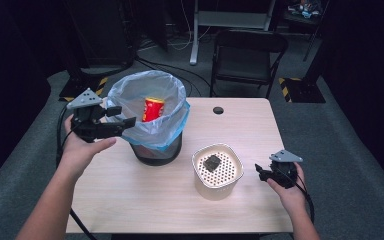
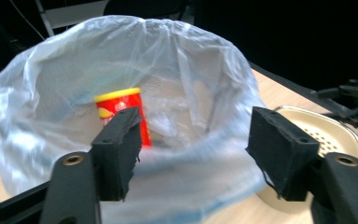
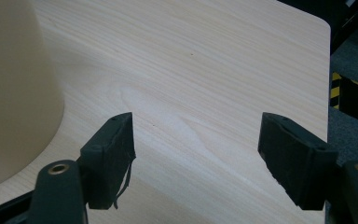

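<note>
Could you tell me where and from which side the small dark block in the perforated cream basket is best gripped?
Probably from straight above: the dark block lies on the perforated floor, ringed by the cream basket wall, which blocks any level approach. Close the right tool, nearest it, across two opposite side faces.

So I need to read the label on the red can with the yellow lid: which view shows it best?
The left gripper view: the red can with the yellow lid stands large inside the clear plastic bin liner, part-hidden by one tool jaw. The high view shows it small. The right gripper view faces the wooden table.
</note>
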The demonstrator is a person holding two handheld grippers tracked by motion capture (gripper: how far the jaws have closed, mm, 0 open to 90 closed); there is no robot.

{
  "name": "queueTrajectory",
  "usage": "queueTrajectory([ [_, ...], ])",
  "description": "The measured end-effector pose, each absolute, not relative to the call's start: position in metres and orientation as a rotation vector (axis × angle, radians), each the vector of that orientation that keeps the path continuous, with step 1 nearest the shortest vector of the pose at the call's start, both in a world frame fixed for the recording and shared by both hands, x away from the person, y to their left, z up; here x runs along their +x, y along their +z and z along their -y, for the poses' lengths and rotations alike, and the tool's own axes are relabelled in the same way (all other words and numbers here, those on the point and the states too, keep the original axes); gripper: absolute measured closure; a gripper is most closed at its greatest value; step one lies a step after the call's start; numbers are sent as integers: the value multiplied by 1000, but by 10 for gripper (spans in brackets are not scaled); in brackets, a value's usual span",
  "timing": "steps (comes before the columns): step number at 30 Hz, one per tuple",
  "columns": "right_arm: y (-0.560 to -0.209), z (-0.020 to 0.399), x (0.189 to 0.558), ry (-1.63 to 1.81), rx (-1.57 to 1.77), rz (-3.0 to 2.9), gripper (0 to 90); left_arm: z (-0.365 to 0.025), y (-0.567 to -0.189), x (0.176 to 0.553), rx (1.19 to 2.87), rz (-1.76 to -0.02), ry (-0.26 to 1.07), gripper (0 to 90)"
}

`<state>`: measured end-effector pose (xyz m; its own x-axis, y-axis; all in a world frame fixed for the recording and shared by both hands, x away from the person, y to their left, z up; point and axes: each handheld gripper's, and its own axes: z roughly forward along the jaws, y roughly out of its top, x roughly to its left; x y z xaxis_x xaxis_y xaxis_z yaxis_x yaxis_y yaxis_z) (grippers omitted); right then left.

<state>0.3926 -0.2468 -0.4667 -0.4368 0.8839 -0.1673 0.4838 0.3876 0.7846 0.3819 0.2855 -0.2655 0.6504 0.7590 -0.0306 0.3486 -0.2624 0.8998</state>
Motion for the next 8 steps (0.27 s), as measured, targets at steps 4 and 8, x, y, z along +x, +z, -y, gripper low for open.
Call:
queueTrajectory([
  [4,-467,248,393,888,1164,-2072,266,-292,-276,368,1871,-865,492,410],
  [8,-468,247,393,870,1158,-2073,263,-302,-302,357,1865,-869,496,392],
])
